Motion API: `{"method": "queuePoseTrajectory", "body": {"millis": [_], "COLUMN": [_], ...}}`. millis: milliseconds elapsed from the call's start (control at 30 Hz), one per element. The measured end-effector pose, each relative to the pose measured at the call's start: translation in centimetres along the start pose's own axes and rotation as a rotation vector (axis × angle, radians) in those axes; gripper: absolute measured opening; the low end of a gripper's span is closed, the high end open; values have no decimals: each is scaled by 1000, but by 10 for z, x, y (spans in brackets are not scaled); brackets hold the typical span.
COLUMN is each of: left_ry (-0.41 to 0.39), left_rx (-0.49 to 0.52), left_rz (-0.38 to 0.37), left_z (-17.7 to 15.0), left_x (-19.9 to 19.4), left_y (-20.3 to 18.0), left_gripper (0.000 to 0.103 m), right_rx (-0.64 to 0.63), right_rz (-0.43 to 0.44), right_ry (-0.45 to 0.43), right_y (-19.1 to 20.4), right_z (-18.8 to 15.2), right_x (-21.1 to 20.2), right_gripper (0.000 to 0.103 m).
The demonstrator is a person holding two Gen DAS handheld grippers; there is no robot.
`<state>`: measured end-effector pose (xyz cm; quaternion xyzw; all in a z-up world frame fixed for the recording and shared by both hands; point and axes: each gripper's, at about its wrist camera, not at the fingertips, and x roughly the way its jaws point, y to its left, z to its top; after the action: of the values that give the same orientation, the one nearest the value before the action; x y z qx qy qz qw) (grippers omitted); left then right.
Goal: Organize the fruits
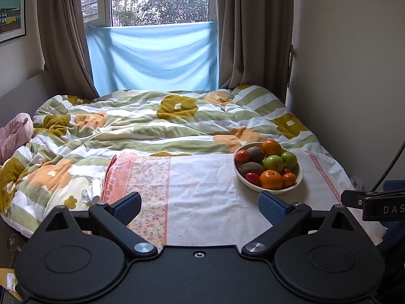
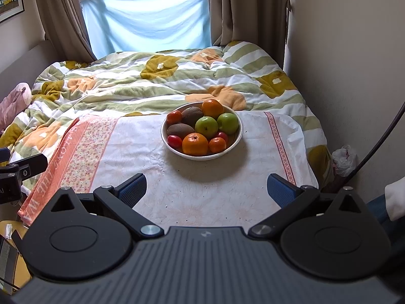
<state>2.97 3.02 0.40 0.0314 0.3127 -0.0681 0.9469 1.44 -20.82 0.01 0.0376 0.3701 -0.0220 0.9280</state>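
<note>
A white bowl point(image 2: 238, 136) full of fruit stands on a white cloth with pink floral borders point(image 2: 141, 162), spread over the bed. In it lie oranges point(image 2: 195, 144), two green apples point(image 2: 206, 126), two kiwis point(image 2: 180, 130) and small red tomatoes point(image 2: 174, 140). The bowl also shows in the left wrist view point(image 1: 298, 179), to the right. My right gripper point(image 2: 206, 190) is open and empty, held short of the bowl. My left gripper point(image 1: 200, 207) is open and empty over the cloth, left of the bowl.
A rumpled flowered quilt point(image 1: 152, 124) covers the bed behind the cloth. A pink soft toy point(image 1: 15, 134) lies at the left. A wall runs along the right side. Curtains and a blue cloth point(image 1: 154, 58) hang at the window. A plastic bag point(image 2: 344, 159) sits beside the bed.
</note>
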Motion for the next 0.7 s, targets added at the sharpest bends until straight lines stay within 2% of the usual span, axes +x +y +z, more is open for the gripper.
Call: {"method": "queuePoseTrajectory", "body": {"millis": [700], "left_ry": [-2], "left_rx": [1], "left_rz": [-5], "left_z": [2], "left_x": [2], "left_y": [1], "left_gripper": [103], "right_rx": [-1], "right_rz": [1], "right_ry": [5], "right_y": [3], "right_z": [2], "right_x": [3], "right_gripper": [103]}}
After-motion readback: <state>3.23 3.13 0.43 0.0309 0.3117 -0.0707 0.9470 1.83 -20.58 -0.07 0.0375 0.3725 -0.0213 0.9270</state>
